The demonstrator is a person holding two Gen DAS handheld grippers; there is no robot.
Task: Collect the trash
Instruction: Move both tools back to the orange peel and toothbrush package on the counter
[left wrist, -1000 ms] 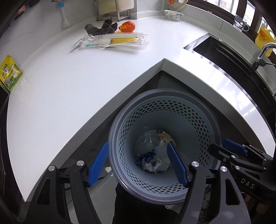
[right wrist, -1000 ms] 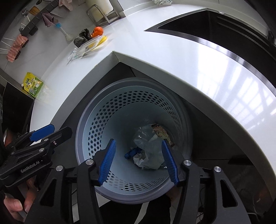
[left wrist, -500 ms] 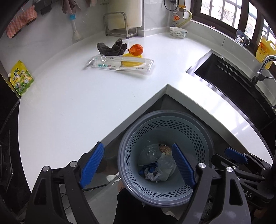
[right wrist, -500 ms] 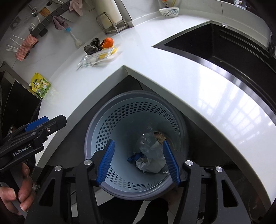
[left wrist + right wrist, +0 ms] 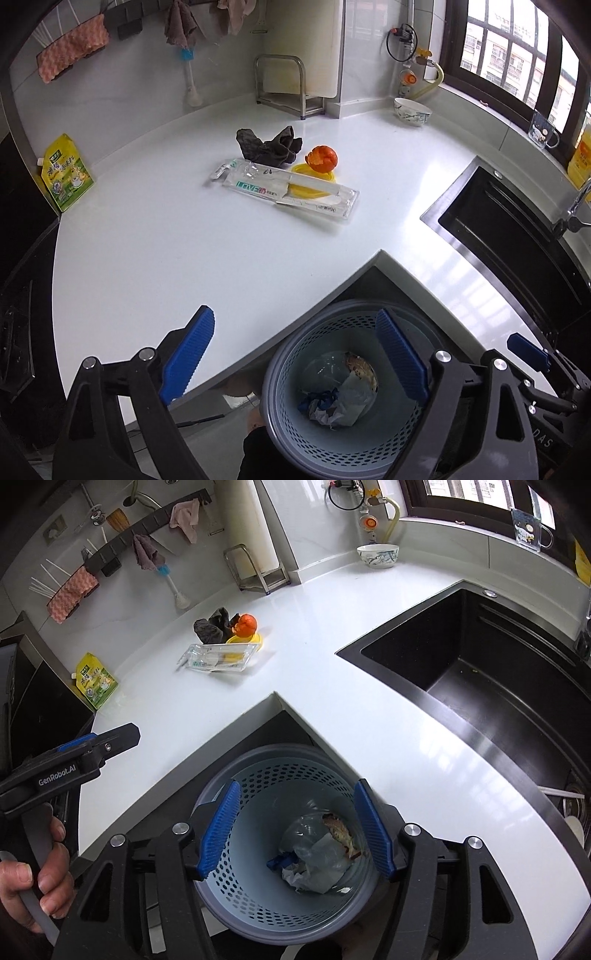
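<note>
Three pieces remain on the white table (image 5: 155,258): clear stiff plastic blister pack (image 5: 288,190), light, slippery, best pinched at an edge; soft orange peel (image 5: 323,158); limp dark rag (image 5: 269,146). Left gripper (image 5: 295,354) and right gripper (image 5: 295,830): jaws just opening, empty, above grey perforated bin (image 5: 236,871).

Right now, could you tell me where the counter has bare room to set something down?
Bare: the wide stretch between the green pouch, the clear package and the counter's inner corner, and the strip beside the sink. Crowded: the cluster of dark rag, orange peel and package.
</note>
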